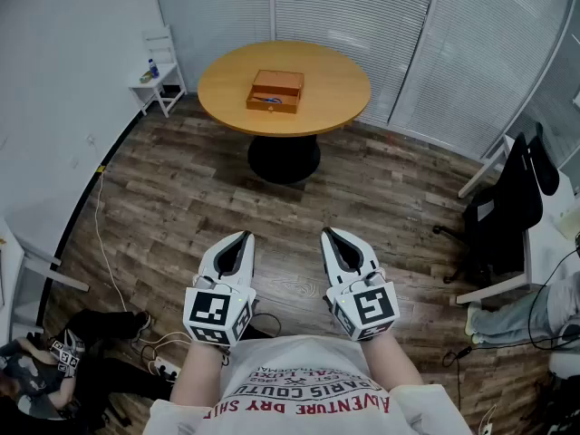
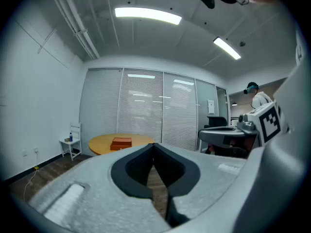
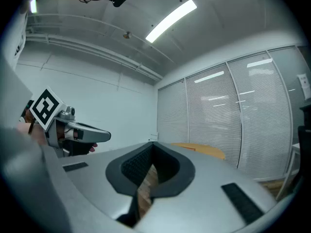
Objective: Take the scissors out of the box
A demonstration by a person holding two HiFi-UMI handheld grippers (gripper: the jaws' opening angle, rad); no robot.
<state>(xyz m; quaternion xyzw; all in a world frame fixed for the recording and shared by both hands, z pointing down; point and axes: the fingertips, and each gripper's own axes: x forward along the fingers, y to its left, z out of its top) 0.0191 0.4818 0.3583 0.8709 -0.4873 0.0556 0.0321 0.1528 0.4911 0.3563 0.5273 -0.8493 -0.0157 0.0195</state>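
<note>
An orange box (image 1: 275, 91) lies open on the round wooden table (image 1: 335, 93) far ahead, with something blue, perhaps scissors handles (image 1: 271, 101), inside it. The box (image 2: 121, 142) also shows small in the left gripper view. My left gripper (image 1: 243, 236) and right gripper (image 1: 328, 233) hang side by side close to my body, well short of the table, above the wood floor. Both are shut with nothing between their jaws. The table's edge (image 3: 204, 151) peeks past the right gripper's jaws.
A white chair (image 1: 161, 71) with a bottle stands left of the table. A black office chair (image 1: 503, 216) and a white desk sit at the right. Cables and a power strip (image 1: 163, 366) lie on the floor by my left. Blinds line the far wall.
</note>
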